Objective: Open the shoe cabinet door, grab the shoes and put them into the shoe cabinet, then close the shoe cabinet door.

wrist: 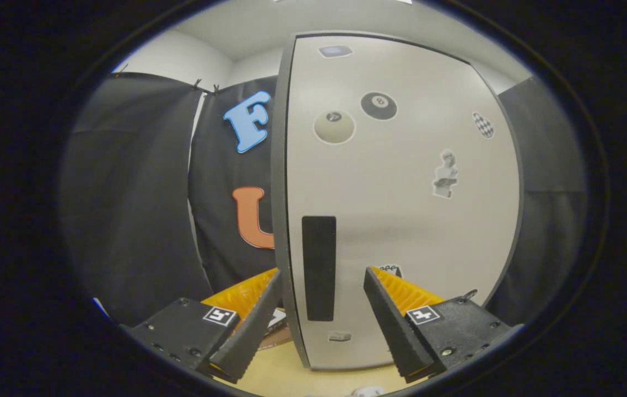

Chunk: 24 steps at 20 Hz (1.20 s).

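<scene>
A: Which step?
B: Opening, I judge. The shoe cabinet door (pixel 401 204) stands dead ahead, its dark handle (pixel 319 268) at twelve o'clock between the released fingers (pixel 322 286).
A: Next?
B: Likely clench on that handle edge, then swing outward.

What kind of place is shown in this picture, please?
Probably a recording booth set up for a household task: black cloth walls hang behind a pale shoe cabinet door with stickers, and the open gripper straddles its dark handle.
</scene>
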Available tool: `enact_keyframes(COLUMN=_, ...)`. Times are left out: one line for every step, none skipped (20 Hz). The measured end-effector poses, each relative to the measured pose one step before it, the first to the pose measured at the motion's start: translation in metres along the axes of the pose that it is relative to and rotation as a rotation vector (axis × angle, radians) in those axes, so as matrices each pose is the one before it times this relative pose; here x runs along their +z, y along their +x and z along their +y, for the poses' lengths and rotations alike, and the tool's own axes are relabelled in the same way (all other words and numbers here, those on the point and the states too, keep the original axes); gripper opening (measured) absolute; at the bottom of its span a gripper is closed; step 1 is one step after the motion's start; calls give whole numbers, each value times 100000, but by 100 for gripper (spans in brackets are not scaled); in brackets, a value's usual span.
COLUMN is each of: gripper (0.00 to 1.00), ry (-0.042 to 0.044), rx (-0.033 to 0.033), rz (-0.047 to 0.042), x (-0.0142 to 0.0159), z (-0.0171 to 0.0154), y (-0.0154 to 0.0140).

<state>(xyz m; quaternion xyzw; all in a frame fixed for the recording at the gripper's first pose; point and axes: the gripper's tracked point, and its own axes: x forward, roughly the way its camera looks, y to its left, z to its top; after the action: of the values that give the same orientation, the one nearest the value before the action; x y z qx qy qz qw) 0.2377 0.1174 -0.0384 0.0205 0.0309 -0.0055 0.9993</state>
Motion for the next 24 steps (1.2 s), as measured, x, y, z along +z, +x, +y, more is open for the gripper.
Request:
enact_keyframes(gripper=97, ry=173, rx=-473, rz=633, x=-337, z=-137, y=651)
enact_keyframes(gripper=95, ry=317, rx=-597, rz=369, x=-162, z=-176, y=631)
enact_keyframes(gripper=92, ry=443, rx=-792, rz=986, x=-387, z=-214, y=439)
enact_keyframes(gripper=88, ry=994, rx=29, rz=314, x=-211, z=-9, y=263)
enact_keyframes(gripper=84, ry=907, rx=234, rz=41, x=-38, z=108, y=200)
enact_keyframes(gripper=76, ry=345, rx=-306, rz=-171, x=28, z=-54, y=246)
enact_keyframes(gripper=72, ry=35, rx=-333, rz=302, x=-203, z=-98, y=171)
enact_keyframes(gripper=69, ry=-141, rx=855, rz=799, x=-245, z=109, y=166)
enact_keyframes(gripper=67, ry=-218, rx=-1163, rz=153, x=-113, z=-70, y=186)
enact_keyframes(gripper=59, ry=-94, rx=2208, rz=-222, x=-29, z=488, y=-25)
enact_keyframes(gripper=50, ry=23, rx=-85, rz=231, x=-232, z=164, y=-237)
enact_keyframes(gripper=42, ry=-1746, rx=-1989, rz=106, x=229, z=-64, y=-132)
enact_keyframes(gripper=39, ry=-721, rx=-250, rz=541, x=-360, z=-280, y=1)
enact_keyframes(gripper=36, ry=14, rx=575, rz=573, x=-15, z=48, y=-194)
enact_keyframes(gripper=35, ry=848, rx=1252, rz=334, x=115, z=154, y=-229)
enact_keyframes(gripper=34, ry=528, rx=938, rz=128, x=47, z=43, y=-263)
enact_keyframes(gripper=32, ry=-352, rx=430, rz=304, x=-73, z=-64, y=-403)
enact_keyframes(gripper=31, ry=-1017, rx=67, rz=127, x=-150, z=-109, y=-528)
enact_keyframes(gripper=31, ry=-676, rx=262, rz=20, x=-115, z=-54, y=-697)
enact_keyframes(gripper=30, ry=74, rx=312, rz=-161, x=-122, z=-69, y=-658)
enact_keyframes(gripper=30, ry=546, rx=334, rz=4, x=-85, z=-95, y=-680)
enact_keyframes(gripper=29, ry=86, rx=-88, rz=-18, x=-77, z=-169, y=-847)
enact_keyframes(gripper=28, ry=-298, rx=-348, rz=-96, x=-158, z=-180, y=-828)
enact_keyframes(gripper=28, ry=-687, rx=-288, rz=-100, x=-99, z=-186, y=-929)
